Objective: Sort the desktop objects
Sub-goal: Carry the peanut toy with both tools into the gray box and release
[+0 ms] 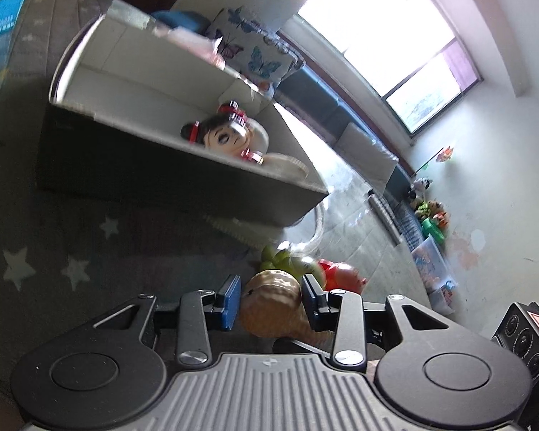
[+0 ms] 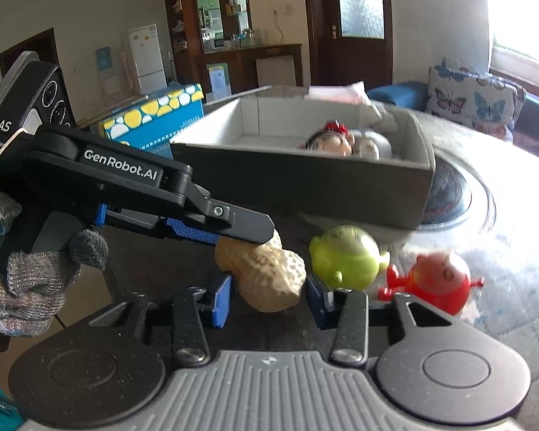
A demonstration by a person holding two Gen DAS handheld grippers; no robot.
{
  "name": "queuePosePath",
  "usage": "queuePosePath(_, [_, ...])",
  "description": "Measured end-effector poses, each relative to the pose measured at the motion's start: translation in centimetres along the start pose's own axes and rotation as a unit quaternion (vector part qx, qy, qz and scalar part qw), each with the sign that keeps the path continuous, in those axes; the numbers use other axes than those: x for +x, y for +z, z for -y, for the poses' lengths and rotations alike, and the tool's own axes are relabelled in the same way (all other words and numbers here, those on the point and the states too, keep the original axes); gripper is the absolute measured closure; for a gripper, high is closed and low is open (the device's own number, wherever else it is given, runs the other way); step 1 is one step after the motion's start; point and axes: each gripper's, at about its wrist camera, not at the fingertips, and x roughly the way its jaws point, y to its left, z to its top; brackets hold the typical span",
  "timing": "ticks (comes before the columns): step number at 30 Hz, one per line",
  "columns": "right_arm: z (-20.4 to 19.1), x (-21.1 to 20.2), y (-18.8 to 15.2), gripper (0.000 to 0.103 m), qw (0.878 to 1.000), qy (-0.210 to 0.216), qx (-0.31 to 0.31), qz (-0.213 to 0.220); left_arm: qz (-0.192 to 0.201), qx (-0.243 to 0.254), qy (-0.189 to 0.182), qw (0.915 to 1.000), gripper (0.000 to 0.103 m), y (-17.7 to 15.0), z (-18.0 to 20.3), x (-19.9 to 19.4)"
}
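A tan peanut-shaped toy (image 1: 273,301) (image 2: 269,273) lies on the dark mat in front of a shallow cardboard box (image 1: 161,176) (image 2: 305,186). My left gripper (image 1: 271,287) has its blue pads against both sides of the peanut. In the right wrist view the left gripper (image 2: 248,239) comes in from the left over the peanut's far end. My right gripper (image 2: 269,287) clamps the peanut's near end between its pads. Just right of the peanut sit a green round toy (image 2: 345,255) (image 1: 280,256) and a red round toy (image 2: 438,276) (image 1: 341,273). A doll head (image 1: 226,136) (image 2: 330,142) lies inside the box.
A gloved hand (image 2: 25,287) holds the left gripper. A blue box with yellow spots (image 2: 154,115) stands behind the cardboard box. A butterfly cushion (image 2: 474,100) rests at the back right. The mat with pale stars (image 1: 72,251) spreads to the left.
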Motion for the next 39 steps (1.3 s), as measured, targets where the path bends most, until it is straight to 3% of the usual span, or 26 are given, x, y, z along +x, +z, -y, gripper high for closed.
queuePosePath(9, [-0.5, -0.4, 2.7, 0.06, 0.999, -0.001, -0.024, 0.032, 0.038, 0.009, -0.007, 0.9992, 0.063, 2.2, 0.8, -1.9])
queuePosePath(18, [0.4, 2.5, 8.8, 0.06, 0.997, 0.005, -0.05, 0.06, 0.084, 0.016, -0.002, 0.9963, 0.063, 8.1, 0.1, -2.5])
queuePosePath(27, [2.7, 8.7, 12.1, 0.06, 0.999, 0.031, -0.031, 0.01, 0.058, -0.022, 0.029, 0.9977, 0.063, 12.7, -3.9, 1.5])
queuePosePath(34, [3.9, 12.2, 11.9, 0.06, 0.998, 0.049, -0.019, -0.039, 0.026, -0.048, 0.048, 0.9973, 0.063, 13.4, -6.3, 3.7])
queuePosePath(39, [4.1, 13.1, 11.9, 0.059, 0.996, 0.053, -0.027, -0.061, 0.016, -0.031, 0.073, 0.9967, 0.063, 13.5, -5.8, 4.5])
